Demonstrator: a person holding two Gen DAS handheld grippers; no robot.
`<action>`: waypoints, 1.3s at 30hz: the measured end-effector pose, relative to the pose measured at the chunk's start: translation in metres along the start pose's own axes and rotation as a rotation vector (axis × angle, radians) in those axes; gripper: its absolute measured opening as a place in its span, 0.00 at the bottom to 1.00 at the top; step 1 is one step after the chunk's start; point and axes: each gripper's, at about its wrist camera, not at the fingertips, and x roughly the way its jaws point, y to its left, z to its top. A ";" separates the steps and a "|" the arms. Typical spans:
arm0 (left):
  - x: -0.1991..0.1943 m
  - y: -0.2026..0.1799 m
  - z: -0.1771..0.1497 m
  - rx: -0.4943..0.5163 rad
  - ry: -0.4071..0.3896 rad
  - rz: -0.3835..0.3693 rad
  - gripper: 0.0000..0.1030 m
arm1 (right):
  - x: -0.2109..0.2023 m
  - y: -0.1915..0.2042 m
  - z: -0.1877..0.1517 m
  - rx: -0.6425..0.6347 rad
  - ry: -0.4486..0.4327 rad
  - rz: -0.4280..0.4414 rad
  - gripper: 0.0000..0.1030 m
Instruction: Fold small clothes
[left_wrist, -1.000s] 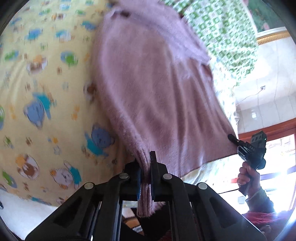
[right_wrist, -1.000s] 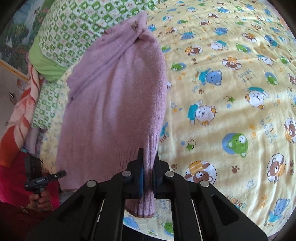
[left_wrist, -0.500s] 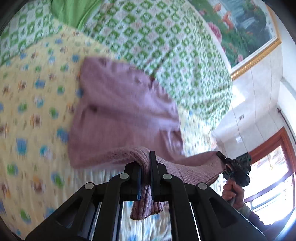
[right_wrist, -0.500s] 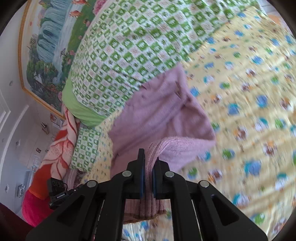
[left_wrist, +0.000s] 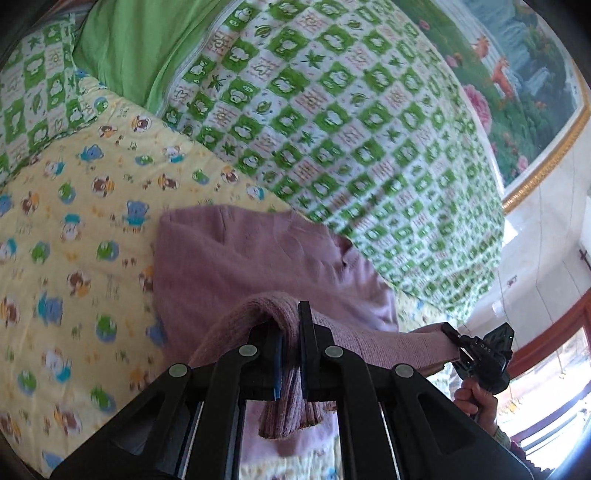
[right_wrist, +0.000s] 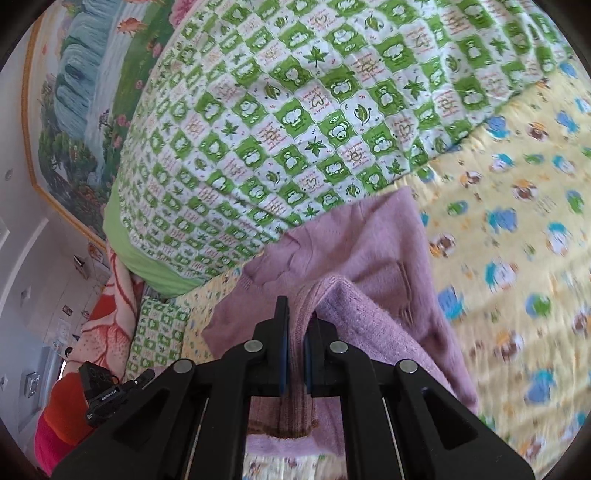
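While both hem corners are pinched, I judge the step in hand to be carrying the bottom edge of the pink sweater (left_wrist: 236, 266) up toward its neckline. My left gripper (left_wrist: 290, 354) is pressed together on the ribbed hem, which hangs out below its fingers; my right gripper (right_wrist: 294, 354) clamps the other ribbed corner the same way. To fold cleanly I want the hem taut and level between the two, then both corners lowered together so the edge lands square on the upper body. That upper part lies flat on the yellow bear-print sheet (left_wrist: 74, 229), its far edge touching the green checked quilt (right_wrist: 295, 122). Room ahead is short: the quilt rises just behind the neckline, so I should not overshoot. Sideways, open sheet lies to one side, and a folded orange blanket (right_wrist: 110, 314) to the other.
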 end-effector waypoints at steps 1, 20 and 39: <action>0.010 0.003 0.008 -0.003 -0.002 0.010 0.05 | 0.013 -0.003 0.008 0.004 0.004 -0.005 0.07; 0.147 0.071 0.066 -0.070 0.063 0.172 0.05 | 0.157 -0.057 0.065 0.057 0.093 -0.137 0.07; 0.072 0.016 0.060 0.040 0.044 0.189 0.60 | 0.098 -0.044 0.076 0.037 -0.068 -0.112 0.58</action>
